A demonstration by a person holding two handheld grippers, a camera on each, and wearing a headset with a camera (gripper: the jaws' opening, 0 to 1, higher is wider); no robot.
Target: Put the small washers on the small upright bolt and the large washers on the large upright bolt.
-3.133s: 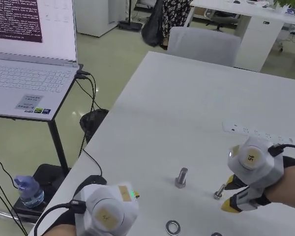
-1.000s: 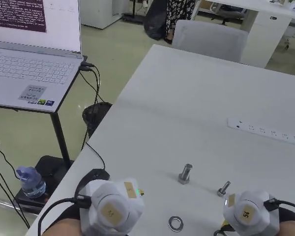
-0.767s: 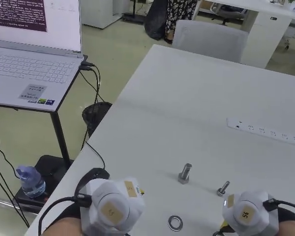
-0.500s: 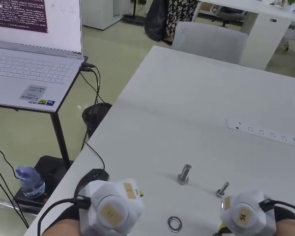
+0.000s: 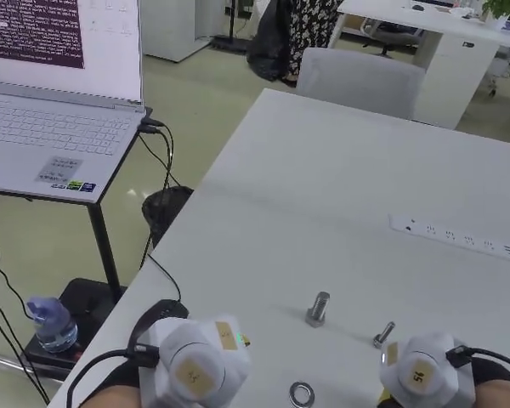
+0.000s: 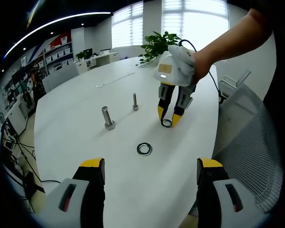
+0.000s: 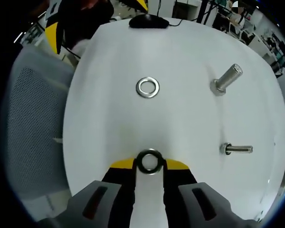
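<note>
Right gripper is clamped on a washer, low at the front edge of the bench; we cannot tell if it touches. Left gripper has its jaws wide apart. Second washer lies flat between the grippers. Large bolt and small bolt stand just beyond, apart.

2 upright bolts, washers seemingly flat

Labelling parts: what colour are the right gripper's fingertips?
Yellow, best in the left gripper view, where the right gripper pinches a washer.
</note>
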